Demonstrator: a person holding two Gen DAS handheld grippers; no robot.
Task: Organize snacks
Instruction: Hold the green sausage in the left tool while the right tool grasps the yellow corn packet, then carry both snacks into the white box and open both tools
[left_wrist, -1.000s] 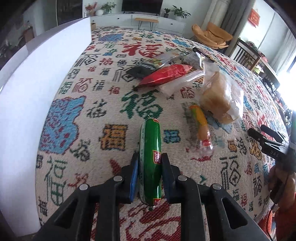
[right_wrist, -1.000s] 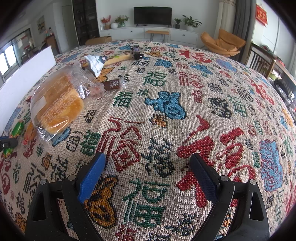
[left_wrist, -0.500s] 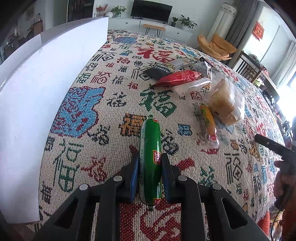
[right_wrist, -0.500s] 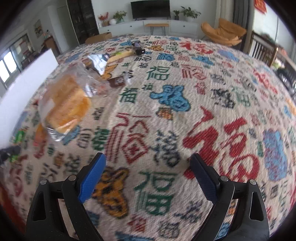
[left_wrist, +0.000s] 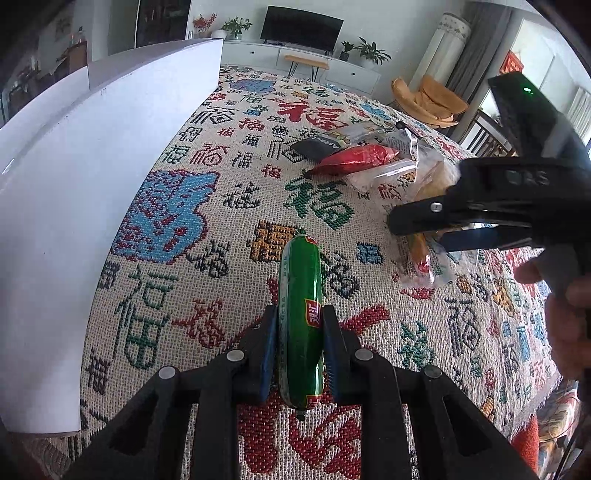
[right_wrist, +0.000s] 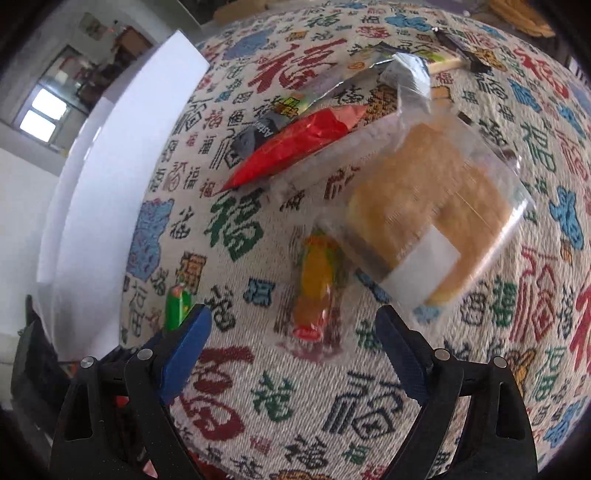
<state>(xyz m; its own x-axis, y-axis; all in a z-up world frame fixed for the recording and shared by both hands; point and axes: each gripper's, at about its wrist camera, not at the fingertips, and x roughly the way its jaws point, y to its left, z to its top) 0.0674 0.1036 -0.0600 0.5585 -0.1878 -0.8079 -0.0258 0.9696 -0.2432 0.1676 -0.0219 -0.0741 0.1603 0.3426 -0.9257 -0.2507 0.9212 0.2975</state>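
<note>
Mid-sort: left tool (left_wrist: 300, 334) clamped tight on one green sausage (left_wrist: 299, 314), low at six o'clock above the patterned bench (left_wrist: 229, 206). Right tool (right_wrist: 291, 343) gaping wide, empty, poised over one orange candy packet (right_wrist: 316, 291). Next, likely: lowering and closing on it. At twelve o'clock, one red packet (right_wrist: 295, 147); at two o'clock, one bagged bread (right_wrist: 436, 206). At nine o'clock, one white board (left_wrist: 74, 184).

Green sausage (left_wrist: 300, 317), red packet (left_wrist: 356, 158), cream cloth (left_wrist: 229, 206) with red, green, blue characters
</note>
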